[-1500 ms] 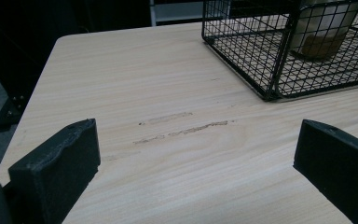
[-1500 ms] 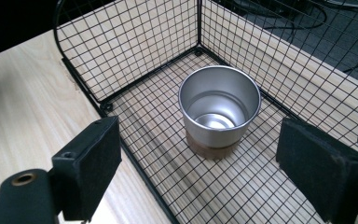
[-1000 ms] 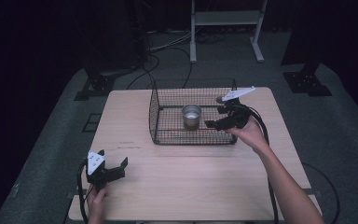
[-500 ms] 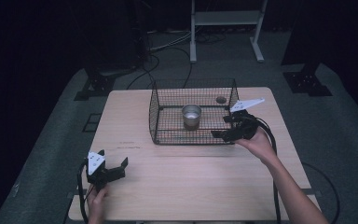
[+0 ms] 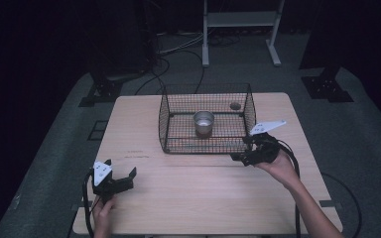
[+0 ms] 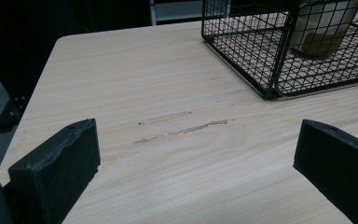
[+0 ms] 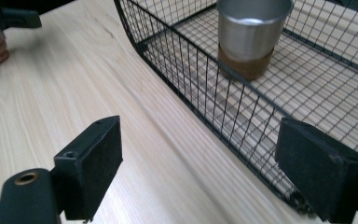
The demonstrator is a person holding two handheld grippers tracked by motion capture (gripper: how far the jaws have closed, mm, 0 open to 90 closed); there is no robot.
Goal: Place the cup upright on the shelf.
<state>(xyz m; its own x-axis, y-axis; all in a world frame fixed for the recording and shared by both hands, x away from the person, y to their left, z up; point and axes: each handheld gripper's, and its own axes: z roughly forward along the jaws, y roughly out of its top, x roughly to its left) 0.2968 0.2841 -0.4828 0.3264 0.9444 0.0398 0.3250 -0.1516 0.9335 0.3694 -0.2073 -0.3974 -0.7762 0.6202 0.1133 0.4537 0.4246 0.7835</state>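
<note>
Two grippers are ours: the right gripper (image 5: 242, 157), jaws spread wide and holding nothing, sits just outside the near right corner of the black wire-mesh basket (image 5: 166, 121), while the left gripper (image 5: 120, 179), also wide and empty, rests well apart on the pale wooden bench (image 5: 203, 198). Ahead of the right gripper, beyond the mesh wall, stands the shiny metal cup with a brown base band (image 7: 251, 35), upright inside the basket. To do well, we judge we should keep our jaws clear of the wire and avoid nudging the basket. We can read no brand or writing anywhere.
</note>
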